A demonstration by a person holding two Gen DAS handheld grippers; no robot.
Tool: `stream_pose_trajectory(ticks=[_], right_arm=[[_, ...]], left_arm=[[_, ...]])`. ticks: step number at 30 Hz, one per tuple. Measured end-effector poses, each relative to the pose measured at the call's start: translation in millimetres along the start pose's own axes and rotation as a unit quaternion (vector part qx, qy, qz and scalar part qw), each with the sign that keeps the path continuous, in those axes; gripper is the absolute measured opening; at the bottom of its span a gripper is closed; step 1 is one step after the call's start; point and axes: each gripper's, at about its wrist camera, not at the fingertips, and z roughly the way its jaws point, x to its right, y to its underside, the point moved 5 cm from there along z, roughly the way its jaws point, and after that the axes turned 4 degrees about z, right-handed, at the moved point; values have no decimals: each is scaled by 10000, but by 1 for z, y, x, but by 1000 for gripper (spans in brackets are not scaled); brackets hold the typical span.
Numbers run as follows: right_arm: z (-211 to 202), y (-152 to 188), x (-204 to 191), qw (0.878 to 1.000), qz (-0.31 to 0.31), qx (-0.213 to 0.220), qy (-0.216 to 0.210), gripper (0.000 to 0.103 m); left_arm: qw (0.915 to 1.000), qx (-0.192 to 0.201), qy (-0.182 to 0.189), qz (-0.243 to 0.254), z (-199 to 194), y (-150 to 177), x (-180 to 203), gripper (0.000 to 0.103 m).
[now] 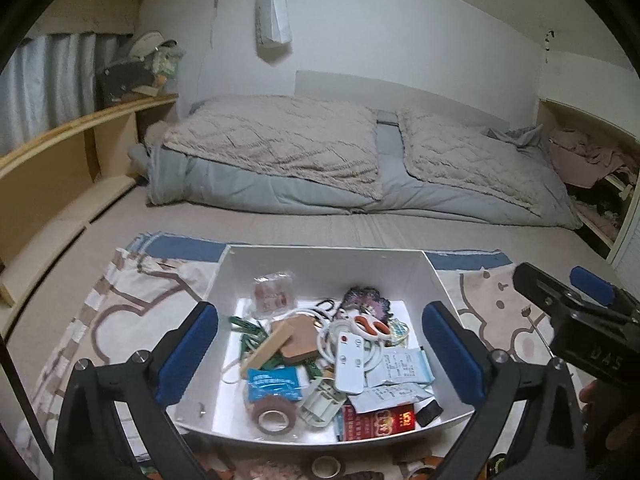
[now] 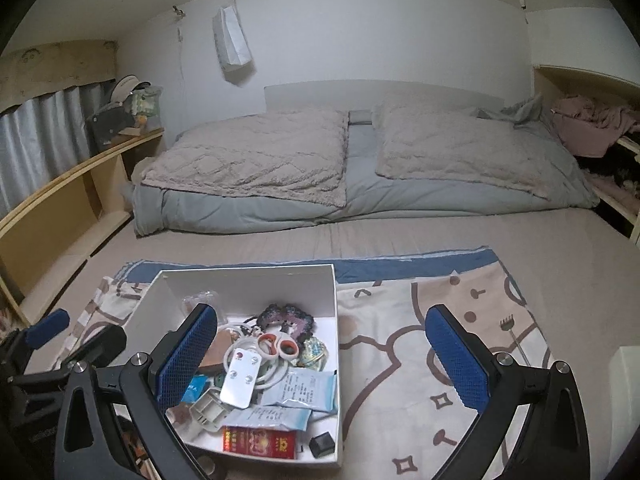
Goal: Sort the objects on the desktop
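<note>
Both claws were spread wide with nothing in them: left claw hung over the white box on the patterned cloth on the bed, right claw beside it. The white remote lay on the heap, long axis running near-to-far.

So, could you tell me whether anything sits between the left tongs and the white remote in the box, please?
Nothing visible does. The left tongs stand open and empty above the box, and the remote lies on top of the pile, over the white cable, with the scissors just behind it.
</note>
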Motion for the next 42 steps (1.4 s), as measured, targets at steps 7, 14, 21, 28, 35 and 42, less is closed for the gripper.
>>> stream_pose_trajectory(ticks=[7, 14, 21, 28, 35, 42], right_arm=[[-24, 2, -10, 9997, -230, 87, 15, 103], [-51, 6, -15, 9997, -220, 100, 31, 103], [-81, 12, -19, 9997, -173, 144, -94, 103], [-115, 17, -25, 9990, -199, 307, -273, 103], [-138, 28, -25, 9987, -226, 377, -267, 103], [-155, 43, -30, 9980, -365, 402, -334, 103]], left_arm=[[9999, 101, -4, 116, -31, -4, -6, 103], [9992, 357, 8, 156, -70, -10, -17, 103], [9991, 419, 34, 95, -97, -6, -27, 103], [9990, 419, 55, 140, -120, 4, -29, 103], [9988, 457, 91, 136, -144, 15, -35, 103], [9992, 382, 94, 99, -159, 29, -43, 103]])
